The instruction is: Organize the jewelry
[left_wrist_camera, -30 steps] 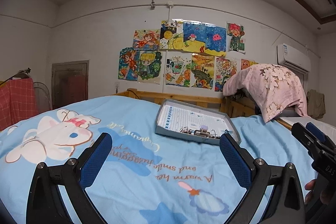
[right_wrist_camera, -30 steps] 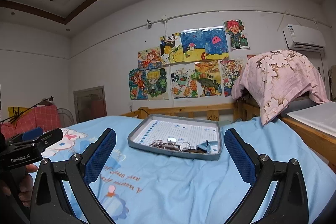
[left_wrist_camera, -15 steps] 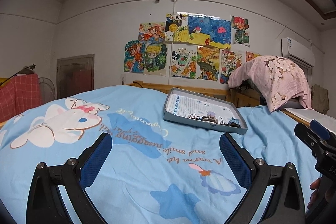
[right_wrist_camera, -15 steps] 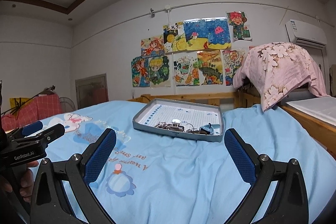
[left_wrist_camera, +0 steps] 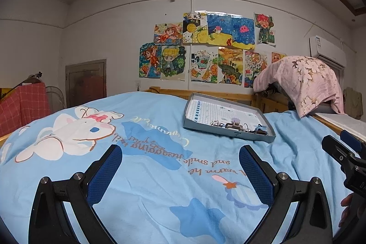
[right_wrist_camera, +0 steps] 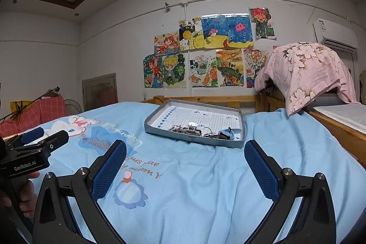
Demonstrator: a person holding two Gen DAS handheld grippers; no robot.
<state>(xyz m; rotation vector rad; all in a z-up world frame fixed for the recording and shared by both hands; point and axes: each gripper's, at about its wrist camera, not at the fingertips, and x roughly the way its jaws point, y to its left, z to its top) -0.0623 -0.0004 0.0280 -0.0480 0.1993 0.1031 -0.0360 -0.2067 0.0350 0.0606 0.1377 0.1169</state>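
Both grippers hang above the blue bedsheet (right_wrist_camera: 205, 186), well short of the tray. Left gripper (left_wrist_camera: 180, 166) has its jaws spread wide with nothing between the pads; right gripper (right_wrist_camera: 185, 161) likewise, wide apart and empty.

Jewelry (right_wrist_camera: 201, 130) sits in a tangled heap along the near edge of the grey tray (right_wrist_camera: 160, 114), which rests on the sheet toward the far side of the bed. Rest of the tray's gridded floor is bare. Same heap shows in the left view (left_wrist_camera: 240, 126), near the tray's (left_wrist_camera: 189, 106) front wall.

Stage: ambiguous. Pieces bunched in the tray with both tools clear fits either an approach to sort them or a backing-off after dropping them in. Can't settle which.

If a pick follows, judgement: the front wall sits right against the heap, so come in from above, not over the lip. Narrow the jaws before descent; the pieces look thin and interlocked, and a wide grab likely drags several chains. Tray sits on soft bedding and would probably tip or slide under a push, so the other tool could brace its rim.

Hard to make out: individual pieces. A pale round item and a light blue item show, but their type is unclear. Chain count is unreadable. Only fingers of each hand are visible at the frame edges.
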